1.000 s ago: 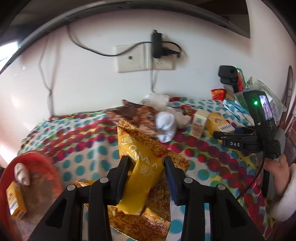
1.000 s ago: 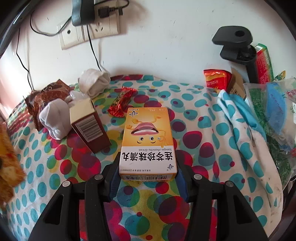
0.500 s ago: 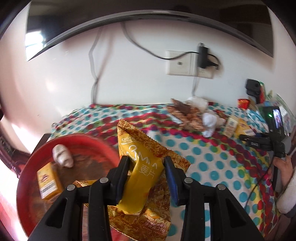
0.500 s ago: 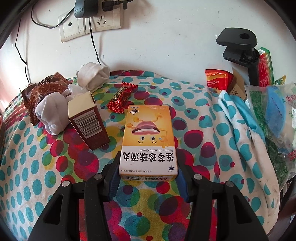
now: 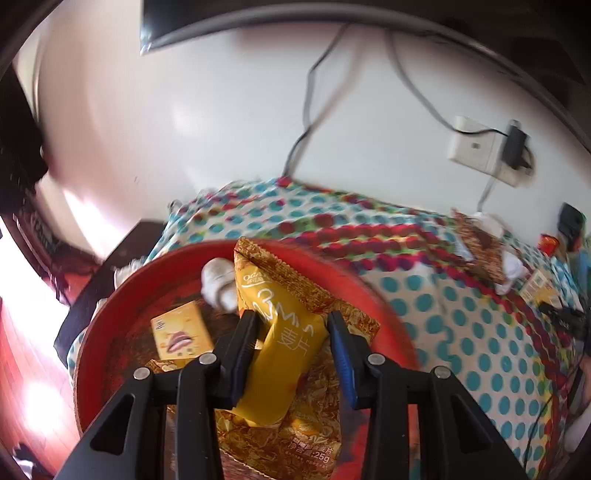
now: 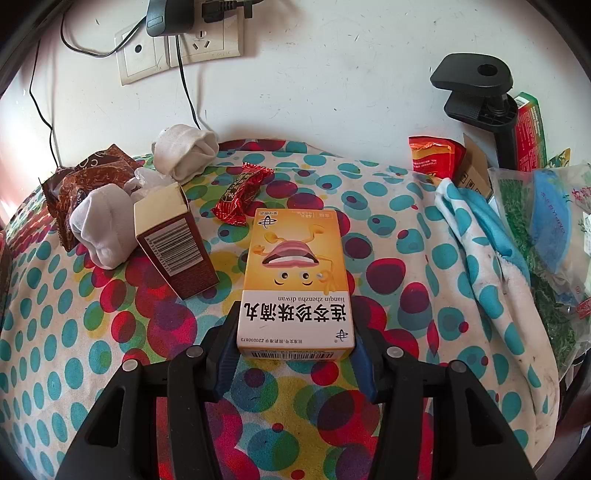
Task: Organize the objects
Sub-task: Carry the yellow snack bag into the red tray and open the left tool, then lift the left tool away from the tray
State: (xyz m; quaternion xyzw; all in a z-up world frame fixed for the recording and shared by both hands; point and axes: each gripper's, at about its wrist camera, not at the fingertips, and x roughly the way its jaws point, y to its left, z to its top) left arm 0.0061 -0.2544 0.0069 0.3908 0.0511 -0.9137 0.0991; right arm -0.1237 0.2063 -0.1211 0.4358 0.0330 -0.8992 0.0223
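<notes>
My left gripper is shut on a yellow snack bag and holds it above a round red tray. The tray holds a small yellow box and a rolled white sock. My right gripper is shut on a yellow medicine box with a cartoon mouth, which lies flat on the dotted tablecloth. A brown box, two rolled white socks, a red candy wrapper and a brown snack bag lie left of it.
A wall socket with a charger is on the white wall behind. A black clamp stand, a red packet, a folded dotted cloth and plastic bags crowd the table's right side.
My left gripper has swung left with the snack bag, from over the tablecloth to over the red tray. My right gripper has stayed almost still on the medicine box.
</notes>
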